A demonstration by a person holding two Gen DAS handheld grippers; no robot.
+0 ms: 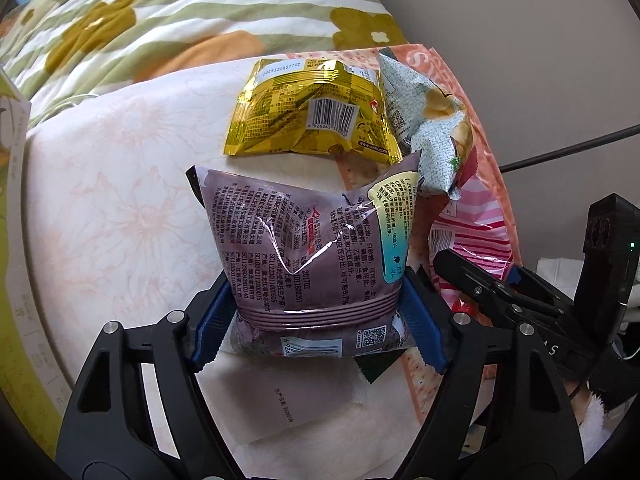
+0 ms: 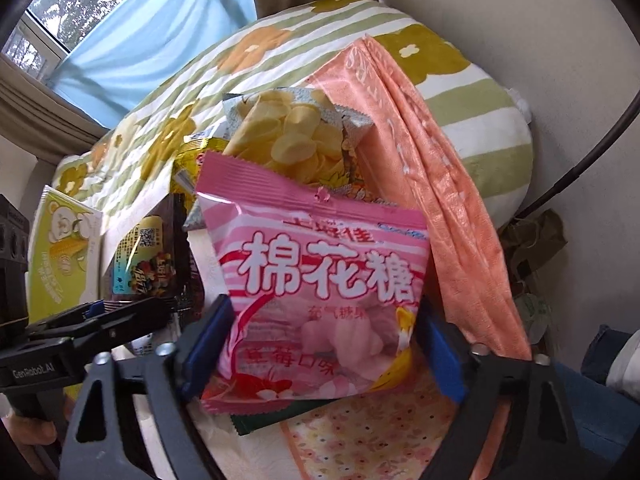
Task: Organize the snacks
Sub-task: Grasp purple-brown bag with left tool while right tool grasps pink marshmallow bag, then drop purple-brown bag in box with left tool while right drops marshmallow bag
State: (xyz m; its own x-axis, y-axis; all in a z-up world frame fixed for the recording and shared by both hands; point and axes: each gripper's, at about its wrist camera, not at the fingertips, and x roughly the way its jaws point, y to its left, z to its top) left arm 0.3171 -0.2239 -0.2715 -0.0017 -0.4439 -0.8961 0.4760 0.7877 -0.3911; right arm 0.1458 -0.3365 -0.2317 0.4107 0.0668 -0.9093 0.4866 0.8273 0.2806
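Both grippers tilted steeply down — left gripper fingers pinching purple packet, right gripper pink packet.

We see glossy plastic film on the brown pack, crinkled; behind it, the yellow pack is shiny foil. Pink pack: glossy film. Quilt: matt cloth. Gripper pads: ridged blue rubber, matt black arms.

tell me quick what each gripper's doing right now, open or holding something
left gripper: shut on the purple snack bag
right gripper: shut on the pink marshmallow bag
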